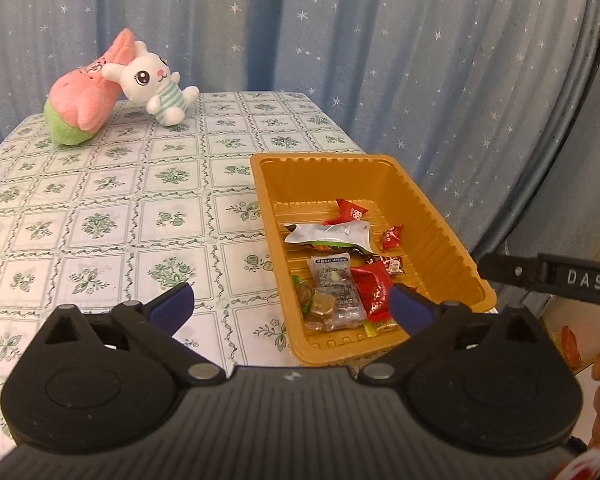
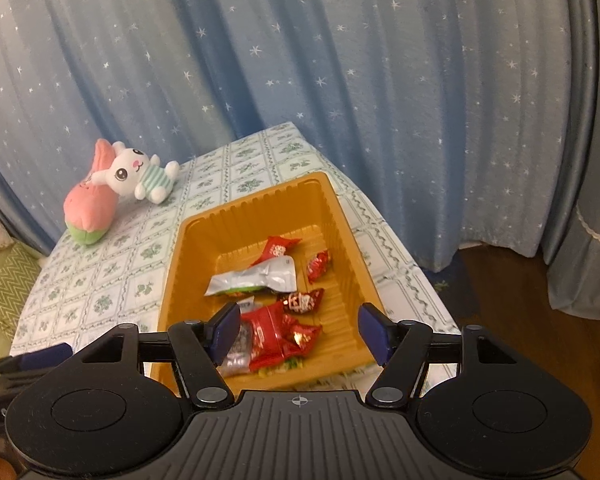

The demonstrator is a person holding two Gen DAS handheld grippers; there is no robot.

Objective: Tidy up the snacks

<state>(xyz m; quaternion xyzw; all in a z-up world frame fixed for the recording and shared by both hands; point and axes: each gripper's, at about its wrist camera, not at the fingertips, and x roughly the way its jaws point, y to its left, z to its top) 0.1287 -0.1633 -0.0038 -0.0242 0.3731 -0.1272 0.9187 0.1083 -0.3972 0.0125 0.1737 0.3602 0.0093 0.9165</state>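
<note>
Right wrist view: snacks [image 2: 276, 276] lie inside the orange tray [image 2: 188, 248]; left gripper [image 1: 290, 304] and right gripper [image 2: 300, 330] gape empty above it; sorting looks nearly finished.

Both wrist cameras look down over the table's near edge toward the curtain; the right sits higher, and both share the orange tray [image 1: 440, 236] [image 2: 188, 280].

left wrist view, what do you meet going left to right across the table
pink plush → white bunny plush → orange tray with the snacks, at the table's right edge
</note>
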